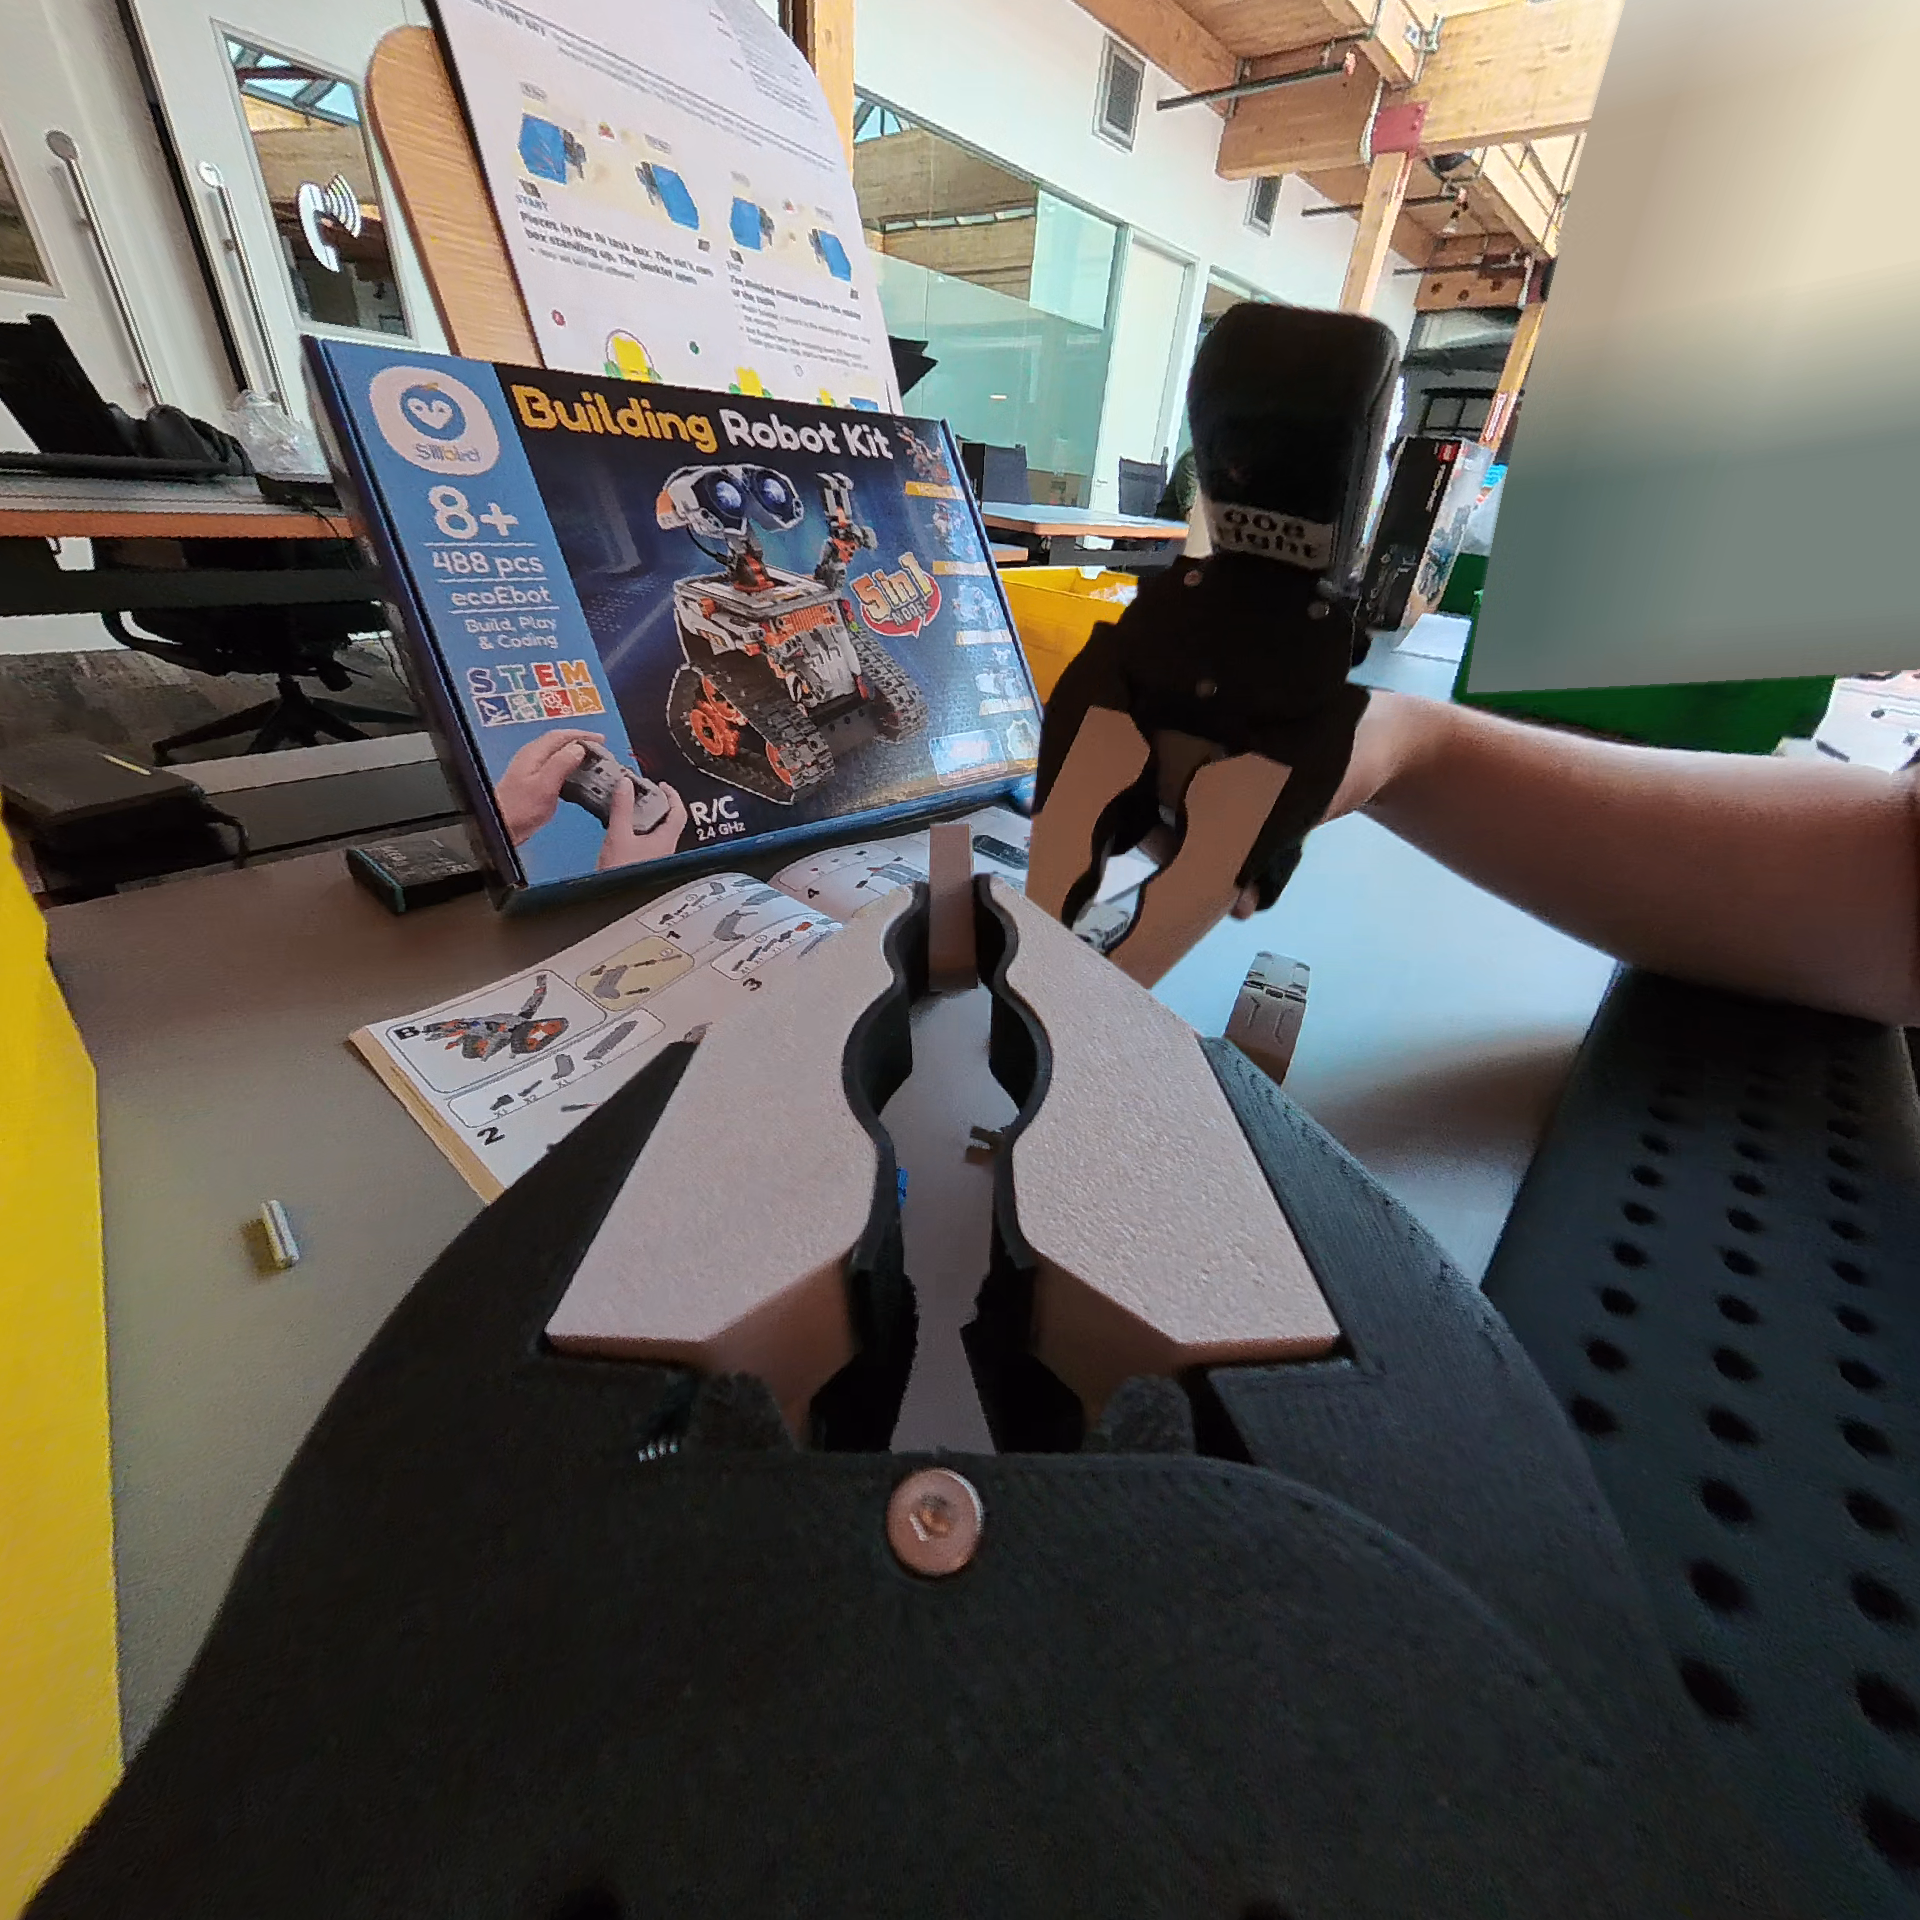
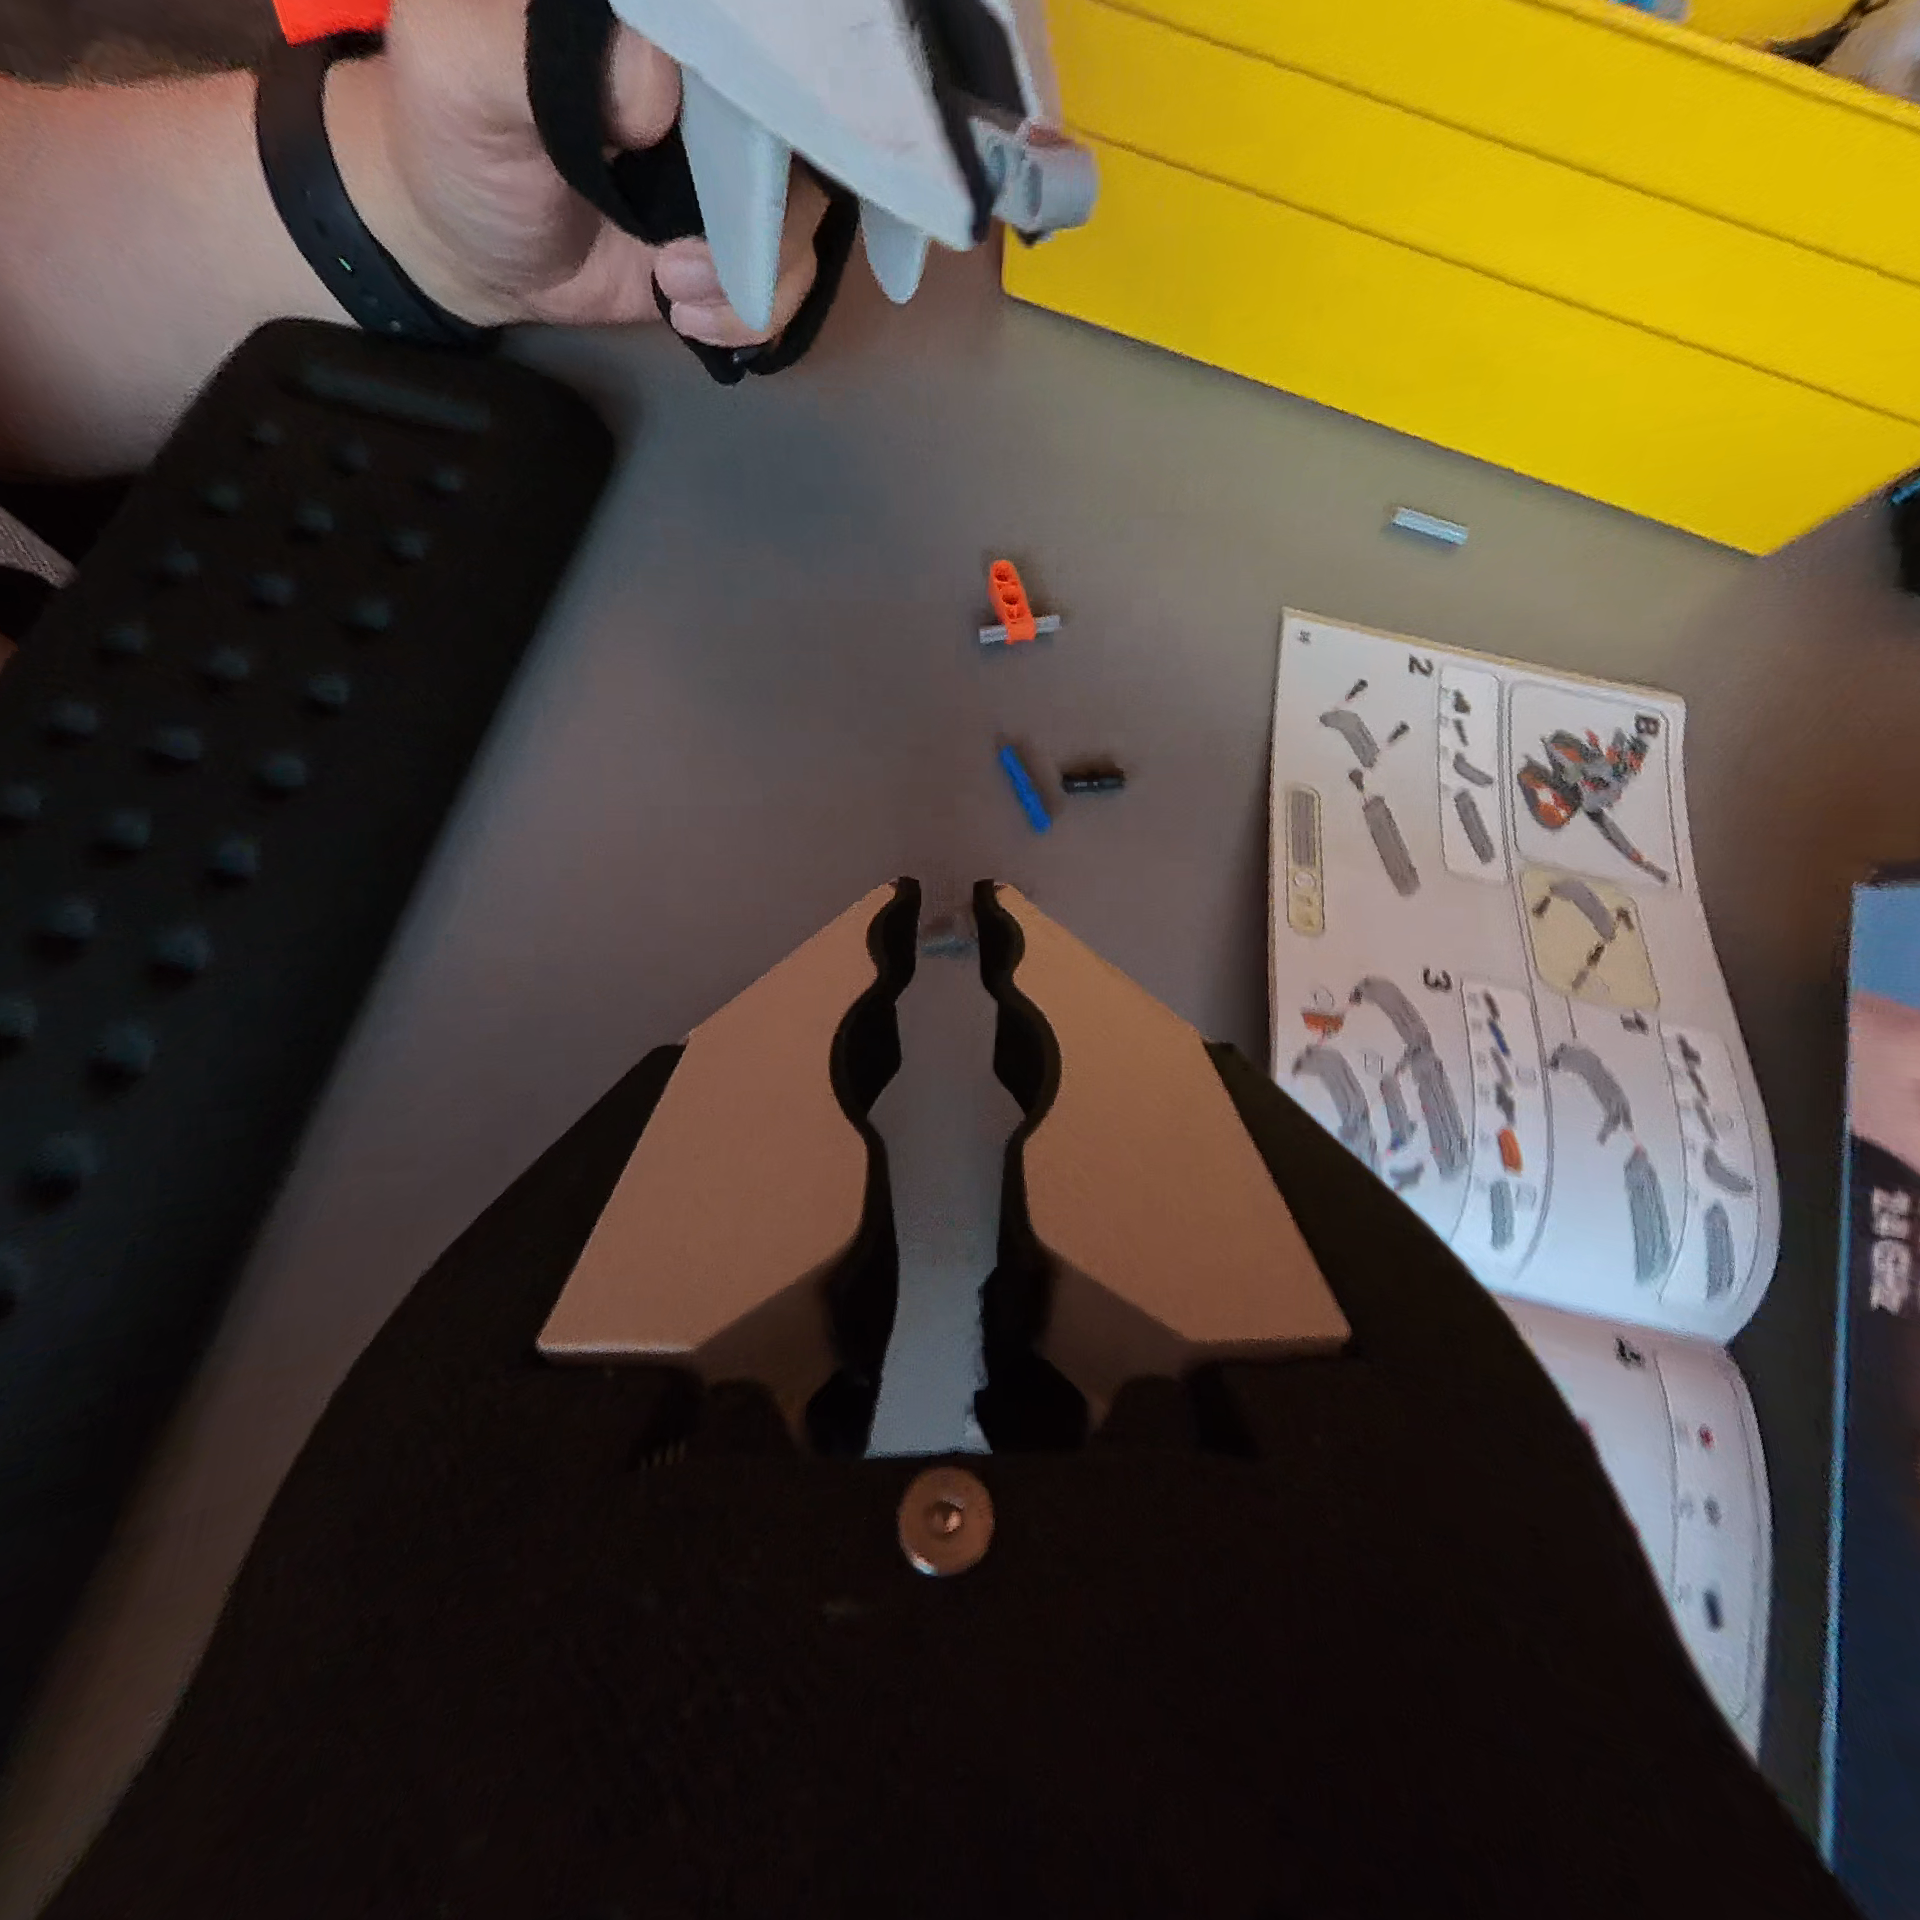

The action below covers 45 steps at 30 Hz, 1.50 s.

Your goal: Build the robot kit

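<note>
Both hand-held grippers up front

Our left hand-held gripper (image 1: 951,914) pinches nearly closed; our right hand-held gripper (image 2: 945,914) points downward, fingers narrowly apart.

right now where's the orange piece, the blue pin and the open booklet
orange piece (image 2: 1006,594): right wrist view, its middle
blue pin (image 2: 1024,787): right wrist view, mid-shaft
open booklet (image 2: 1507,966): right wrist view, upper page
</note>
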{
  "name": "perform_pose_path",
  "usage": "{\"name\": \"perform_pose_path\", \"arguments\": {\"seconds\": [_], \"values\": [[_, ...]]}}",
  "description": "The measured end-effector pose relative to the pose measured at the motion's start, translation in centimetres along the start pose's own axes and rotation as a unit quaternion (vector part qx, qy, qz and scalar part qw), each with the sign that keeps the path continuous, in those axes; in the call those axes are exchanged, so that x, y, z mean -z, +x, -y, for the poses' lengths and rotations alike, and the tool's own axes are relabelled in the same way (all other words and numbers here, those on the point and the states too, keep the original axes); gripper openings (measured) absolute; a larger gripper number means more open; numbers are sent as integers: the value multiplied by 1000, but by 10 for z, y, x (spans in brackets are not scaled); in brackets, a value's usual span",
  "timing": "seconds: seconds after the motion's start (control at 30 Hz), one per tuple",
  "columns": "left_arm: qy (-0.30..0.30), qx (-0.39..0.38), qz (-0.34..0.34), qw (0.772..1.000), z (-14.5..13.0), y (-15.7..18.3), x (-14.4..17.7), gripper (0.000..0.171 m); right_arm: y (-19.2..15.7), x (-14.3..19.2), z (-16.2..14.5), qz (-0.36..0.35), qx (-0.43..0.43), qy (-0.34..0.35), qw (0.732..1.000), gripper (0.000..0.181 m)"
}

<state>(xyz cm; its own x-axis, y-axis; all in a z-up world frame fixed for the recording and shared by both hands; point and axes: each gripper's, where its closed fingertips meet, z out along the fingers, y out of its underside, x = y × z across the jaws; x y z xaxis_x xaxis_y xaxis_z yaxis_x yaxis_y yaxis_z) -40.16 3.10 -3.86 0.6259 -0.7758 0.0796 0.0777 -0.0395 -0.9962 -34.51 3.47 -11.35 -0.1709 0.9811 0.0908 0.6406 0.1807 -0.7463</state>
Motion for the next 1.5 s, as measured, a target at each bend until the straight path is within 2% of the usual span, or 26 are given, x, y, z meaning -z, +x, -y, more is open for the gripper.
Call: {"name": "perform_pose_path", "arguments": {"seconds": [0.17, 0.33, 0.63, 0.7, 0.77, 0.83, 0.93, 1.03, 1.2, 1.3, 1.37, 1.43, 1.5], "values": [[10, 9, 0, 1000, 3, -1, 2, 6, 10, -36, 7, -1, 41, -55, 998, 15], [-6, 7, -5, 1000, -3, 1, -1, 6, 21, -57, -8, 19, 23, -100, 994, 19], [-14, -5, -1, 1000, -5, 2, -3, 6, 19, -64, -15, 63, -32, -102, 992, 5], [-11, -1, 1, 1000, -4, 0, -2, 6, 23, -56, -16, 47, -24, -104, 993, 5], [-8, 4, 4, 1000, -4, -1, -1, 6, 37, -31, -1, 1, -38, -61, 997, 4], [-4, 8, 4, 1000, -3, -2, 0, 6, 57, 14, 17, -68, -85, 8, 994, 4], [1, 15, 3, 1000, -3, -3, 0, 5, 83, 94, 28, -178, -173, 105, 963, 4], [-6, 23, -3, 1000, -5, -2, -2, 6, 75, 142, 22, -206, -254, 193, 925, 4], [8, 40, -11, 999, 5, -3, -6, 5, 44, 165, -12, -177, -367, 306, 860, 4], [6, 74, -1, 997, 32, -10, -21, 5, 45, 172, -29, -157, -416, 381, 811, 3], [3, 87, 9, 996, 58, -17, -38, 6, 45, 175, -29, -125, -436, 422, 785, 3], [1, 99, 5, 995, 84, -21, -59, 6, 43, 174, -27, -111, -439, 437, 777, 3], [3, 105, 4, 994, 105, -27, -85, 6, 44, 170, -33, -125, -437, 431, 779, 3]]}}
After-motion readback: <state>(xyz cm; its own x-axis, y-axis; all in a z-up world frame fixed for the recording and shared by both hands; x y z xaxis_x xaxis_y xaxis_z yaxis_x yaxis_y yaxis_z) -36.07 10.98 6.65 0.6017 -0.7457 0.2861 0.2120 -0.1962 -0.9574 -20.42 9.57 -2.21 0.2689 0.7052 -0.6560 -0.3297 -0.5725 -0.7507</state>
